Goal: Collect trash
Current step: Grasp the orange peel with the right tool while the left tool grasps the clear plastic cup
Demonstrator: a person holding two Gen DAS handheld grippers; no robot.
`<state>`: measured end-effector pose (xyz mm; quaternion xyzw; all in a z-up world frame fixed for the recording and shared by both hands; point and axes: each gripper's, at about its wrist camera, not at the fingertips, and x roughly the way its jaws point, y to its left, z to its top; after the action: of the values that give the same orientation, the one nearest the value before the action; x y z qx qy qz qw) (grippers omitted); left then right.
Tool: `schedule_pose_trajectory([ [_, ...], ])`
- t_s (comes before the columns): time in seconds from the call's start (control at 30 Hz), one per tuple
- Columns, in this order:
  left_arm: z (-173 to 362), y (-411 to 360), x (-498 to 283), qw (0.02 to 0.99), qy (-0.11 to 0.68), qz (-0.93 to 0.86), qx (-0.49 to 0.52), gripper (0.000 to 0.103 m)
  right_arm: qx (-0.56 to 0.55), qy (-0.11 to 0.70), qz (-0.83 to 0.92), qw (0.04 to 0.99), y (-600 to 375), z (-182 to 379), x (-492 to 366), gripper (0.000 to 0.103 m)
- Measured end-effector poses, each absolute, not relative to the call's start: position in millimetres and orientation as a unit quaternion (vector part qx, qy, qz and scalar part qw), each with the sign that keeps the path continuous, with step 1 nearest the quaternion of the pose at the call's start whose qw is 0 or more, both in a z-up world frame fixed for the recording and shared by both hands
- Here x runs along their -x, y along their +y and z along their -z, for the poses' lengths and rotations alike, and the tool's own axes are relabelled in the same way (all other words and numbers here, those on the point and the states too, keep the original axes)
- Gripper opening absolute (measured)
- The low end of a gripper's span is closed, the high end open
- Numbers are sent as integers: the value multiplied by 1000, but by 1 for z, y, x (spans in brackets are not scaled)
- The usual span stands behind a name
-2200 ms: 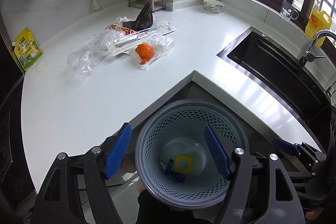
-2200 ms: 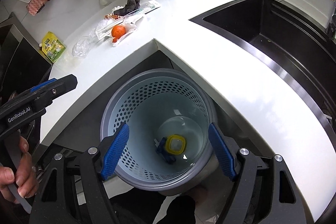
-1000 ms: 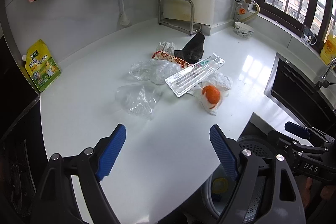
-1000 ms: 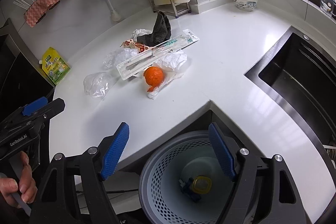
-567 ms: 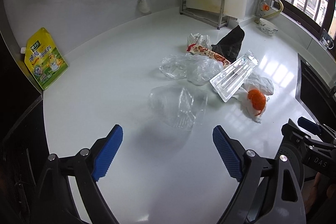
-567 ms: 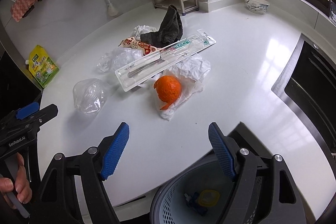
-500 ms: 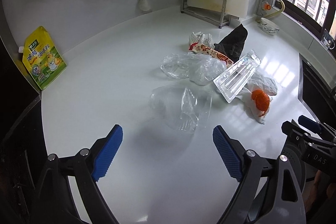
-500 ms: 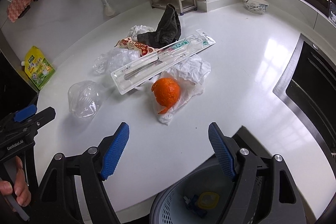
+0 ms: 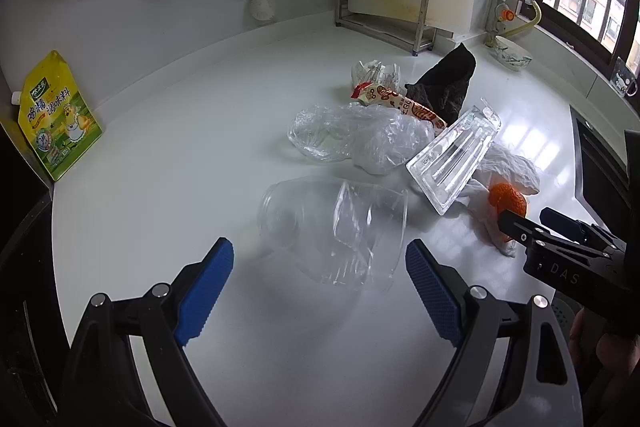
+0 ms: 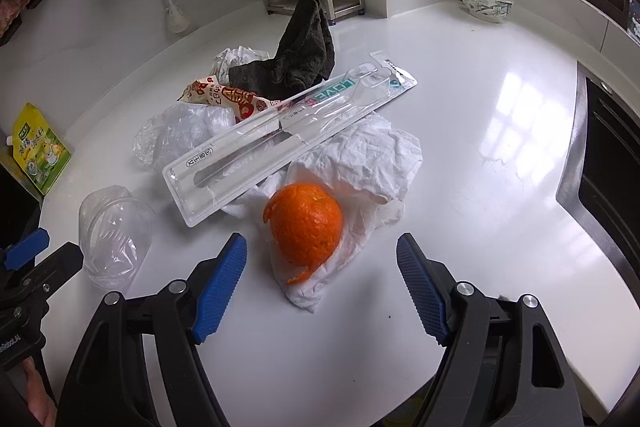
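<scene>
- Spreading across most of both views, the white counter (image 9: 168,163) carries a heap of trash at centre frame.
- Left gripper (image 9: 319,277) fills the bottom of its view, fingers wide apart and holding nothing; the crushed clear cup (image 9: 334,229) lies on its side just past the blue pads (image 9: 206,279).
- Right gripper (image 10: 320,273) sits at the bottom of its view, fingers wide and empty, with the orange peel (image 10: 306,227) between and just beyond the tips, on white tissue (image 10: 360,163).
- Above the peel, a long clear blister pack (image 10: 288,135) runs diagonally.
- Higher still lie a dark cloth (image 10: 300,55), a red snack wrapper (image 10: 224,95) and a clear plastic bag (image 10: 180,135).
- At the left edge stands a yellow-green pouch (image 9: 56,115).
</scene>
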<state>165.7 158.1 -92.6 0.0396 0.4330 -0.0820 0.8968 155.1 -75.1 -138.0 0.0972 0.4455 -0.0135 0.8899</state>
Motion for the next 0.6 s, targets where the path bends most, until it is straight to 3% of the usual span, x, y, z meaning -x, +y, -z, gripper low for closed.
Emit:
schedule_pose_trajectory([
  [0.43,103,145,-168,898,428,90,-51,86,-75,439,21,895,-73,144,-164,73],
  [0.6,105,140,-170,897,428,92,-55,86,-72,445,13,893,-72,146,-169,54],
])
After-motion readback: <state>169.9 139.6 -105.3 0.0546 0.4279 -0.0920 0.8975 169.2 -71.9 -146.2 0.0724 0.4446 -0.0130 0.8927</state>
